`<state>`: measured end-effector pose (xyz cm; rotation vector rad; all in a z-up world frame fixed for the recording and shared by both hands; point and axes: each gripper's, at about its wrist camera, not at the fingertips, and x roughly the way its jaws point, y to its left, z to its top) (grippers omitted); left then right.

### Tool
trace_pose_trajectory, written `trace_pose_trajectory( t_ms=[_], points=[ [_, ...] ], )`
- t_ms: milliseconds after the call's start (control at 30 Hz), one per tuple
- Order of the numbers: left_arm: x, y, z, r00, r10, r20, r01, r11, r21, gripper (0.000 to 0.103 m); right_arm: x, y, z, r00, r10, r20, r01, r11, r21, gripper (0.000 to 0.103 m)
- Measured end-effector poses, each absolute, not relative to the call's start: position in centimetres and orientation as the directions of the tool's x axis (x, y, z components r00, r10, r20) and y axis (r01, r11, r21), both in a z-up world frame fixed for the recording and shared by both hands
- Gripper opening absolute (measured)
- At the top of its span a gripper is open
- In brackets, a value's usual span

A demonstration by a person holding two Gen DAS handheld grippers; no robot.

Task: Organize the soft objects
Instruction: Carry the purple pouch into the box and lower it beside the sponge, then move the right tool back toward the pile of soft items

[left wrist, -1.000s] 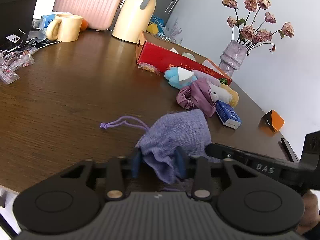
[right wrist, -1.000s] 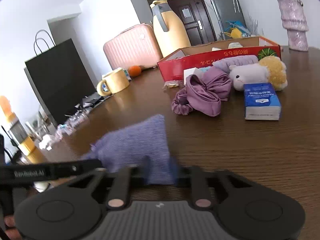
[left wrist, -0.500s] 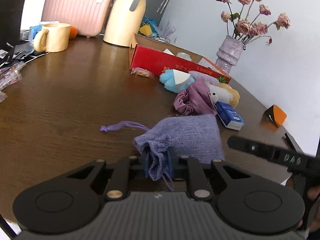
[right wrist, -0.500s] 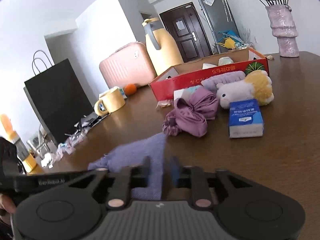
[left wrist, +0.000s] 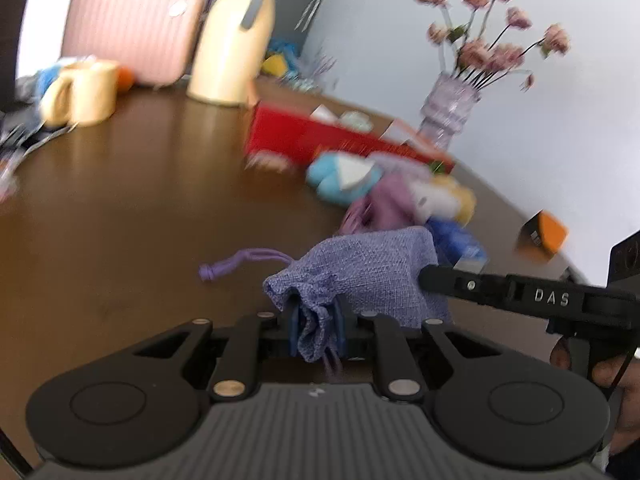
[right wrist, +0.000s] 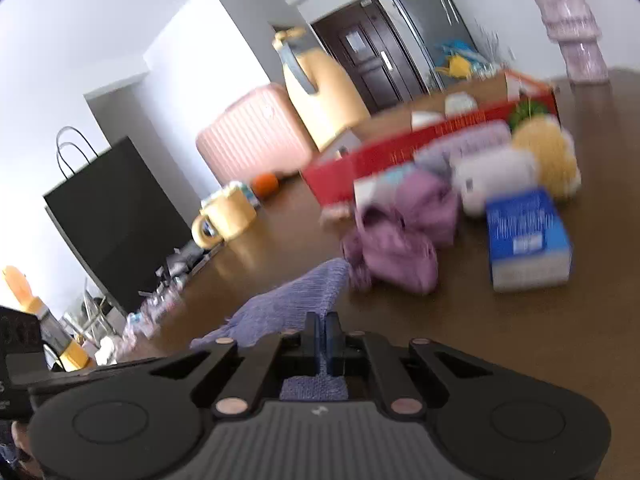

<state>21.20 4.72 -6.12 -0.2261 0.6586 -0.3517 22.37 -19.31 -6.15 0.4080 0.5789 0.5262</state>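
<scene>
A lavender drawstring pouch [left wrist: 372,272] is held up off the brown table between both grippers. My left gripper [left wrist: 316,324] is shut on its gathered mouth; the purple cord [left wrist: 240,262] hangs out to the left. My right gripper [right wrist: 322,336] is shut on the pouch's [right wrist: 296,304] bottom edge; its finger [left wrist: 500,292] reaches in from the right in the left wrist view. Behind lie a mauve scrunchie [right wrist: 400,236], a blue plush [left wrist: 340,180], a white-and-yellow plush [right wrist: 520,164] and a red box [left wrist: 320,140].
A blue packet [right wrist: 524,236] lies right of the scrunchie. A yellow mug [left wrist: 80,94], a yellow thermos [left wrist: 232,40] and a pink suitcase [left wrist: 132,28] stand at the back. A vase of dried roses [left wrist: 448,108] and an orange block [left wrist: 544,234] sit at right.
Both grippers have closed on the pouch, the left on its mouth, the right on its bottom edge. The pouch has come up off the table and is stretched between them.
</scene>
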Motion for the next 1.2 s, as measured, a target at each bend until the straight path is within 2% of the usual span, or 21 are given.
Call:
trace_pose_trajectory(
  t_ms=[133, 233, 300, 367, 500, 567, 600, 667, 733, 767, 833, 933, 1100, 1200],
  points=[
    [24.4, 4.1, -1.8, 0.771, -0.451, -0.45, 0.351, 0.89, -0.29, 0.017, 25.9, -20.0, -1.2, 0.766, 0.543, -0.343, -0.391, 0.818, 0.423, 0.003],
    [30.8, 3.6, 2.4, 0.776, -0.5, -0.384, 0.425, 0.865, -0.267, 0.017, 32.9, -20.4, 2.7, 0.788, 0.503, -0.353, -0.383, 0.851, 0.358, 0.003],
    [37.2, 2.6, 4.2, 0.764, -0.489, -0.42, 0.424, 0.872, -0.244, 0.017, 39.6, -20.2, 4.0, 0.762, 0.491, -0.421, -0.366, 0.864, 0.345, 0.003],
    [43.4, 1.5, 4.4, 0.747, -0.448, -0.491, 0.397, 0.893, -0.211, 0.018, 46.9, -19.7, 3.5, 0.702, 0.479, -0.527, -0.327, 0.874, 0.36, 0.003],
    [54.1, -1.6, 0.9, 0.69, -0.273, -0.67, 0.331, 0.943, -0.043, 0.02, 57.3, -18.5, 0.0, 0.576, 0.448, -0.684, -0.218, 0.891, 0.399, 0.003],
    [56.9, -2.3, -0.9, 0.67, -0.19, -0.718, 0.288, 0.957, 0.015, 0.028, 60.0, -17.9, -1.6, 0.545, 0.419, -0.726, -0.165, 0.903, 0.397, 0.004],
    [57.8, -2.4, -1.5, 0.664, -0.165, -0.729, 0.276, 0.96, 0.035, 0.035, 60.5, -17.7, -2.2, 0.541, 0.406, -0.737, -0.158, 0.909, 0.385, 0.006],
    [58.5, -2.6, -1.9, 0.67, -0.153, -0.726, 0.285, 0.957, 0.062, 0.054, 61.2, -16.8, -2.9, 0.524, 0.385, -0.759, -0.177, 0.922, 0.346, 0.013],
    [58.4, -2.3, -1.5, 0.678, -0.184, -0.711, 0.314, 0.948, 0.053, 0.061, 61.2, -16.3, -3.2, 0.52, 0.38, -0.765, -0.194, 0.925, 0.327, 0.019],
    [58.3, -2.2, -1.2, 0.678, -0.19, -0.71, 0.32, 0.946, 0.052, 0.061, 61.3, -16.3, -3.2, 0.528, 0.375, -0.762, -0.197, 0.927, 0.319, 0.019],
    [57.7, -2.2, -0.7, 0.692, -0.177, -0.7, 0.316, 0.946, 0.074, 0.064, 61.1, -16.6, -2.6, 0.54, 0.369, -0.756, -0.188, 0.929, 0.319, 0.028],
    [56.7, -1.4, 1.0, 0.715, -0.182, -0.675, 0.306, 0.949, 0.068, 0.068, 59.9, -17.7, -0.9, 0.57, 0.368, -0.735, -0.191, 0.929, 0.317, 0.033],
    [52.7, 0.1, 5.5, 0.78, -0.172, -0.602, 0.269, 0.96, 0.073, 0.072, 55.1, -21.5, 4.6, 0.662, 0.322, -0.677, -0.192, 0.946, 0.263, 0.042],
    [49.2, 1.5, 8.1, 0.823, -0.162, -0.544, 0.235, 0.97, 0.067, 0.075, 51.1, -24.1, 7.8, 0.734, 0.275, -0.621, -0.192, 0.961, 0.199, 0.051]
  ],
)
